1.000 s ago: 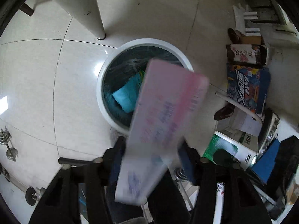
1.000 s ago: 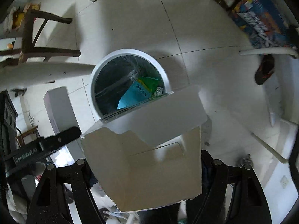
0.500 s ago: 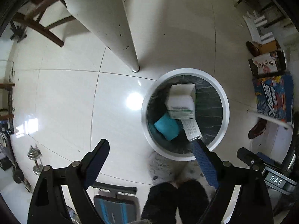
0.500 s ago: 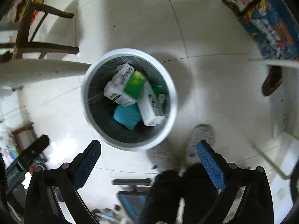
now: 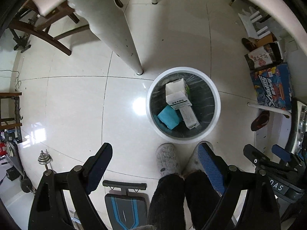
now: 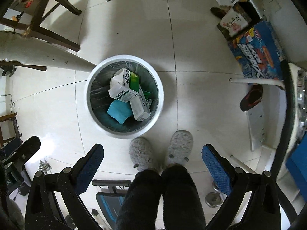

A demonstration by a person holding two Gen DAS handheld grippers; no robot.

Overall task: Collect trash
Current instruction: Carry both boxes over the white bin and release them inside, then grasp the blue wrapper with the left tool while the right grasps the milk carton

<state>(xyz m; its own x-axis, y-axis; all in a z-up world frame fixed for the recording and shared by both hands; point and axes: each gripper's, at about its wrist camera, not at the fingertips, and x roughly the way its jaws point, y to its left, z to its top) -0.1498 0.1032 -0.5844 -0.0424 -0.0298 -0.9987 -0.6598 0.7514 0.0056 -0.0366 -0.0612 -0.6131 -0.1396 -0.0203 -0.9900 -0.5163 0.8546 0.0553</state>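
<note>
A round white trash bin [image 5: 217, 103] with a dark liner stands on the tiled floor; it also shows in the right wrist view [image 6: 160, 95]. Inside lie a white and green carton [image 6: 124, 87], a long white box [image 6: 141, 106] and a teal packet [image 6: 119, 112]. In the left wrist view the carton [image 5: 177, 94], the long box [image 5: 189, 117] and the teal packet [image 5: 168, 117] show too. My left gripper [image 5: 155, 164] is open and empty, high above the floor. My right gripper [image 6: 152, 163] is open and empty, also high above the bin.
The person's grey slippers [image 6: 142, 153] stand just in front of the bin. A white table leg [image 5: 122, 38] comes down beside the bin. A wooden chair [image 6: 44, 19], boxes [image 6: 255, 48] at the right, a dumbbell [image 5: 45, 160] and a bench pad [image 5: 126, 209] are around.
Both grippers let go of their boxes, which fell into the bin. Both grippers opened wide and rose away from the bin.
</note>
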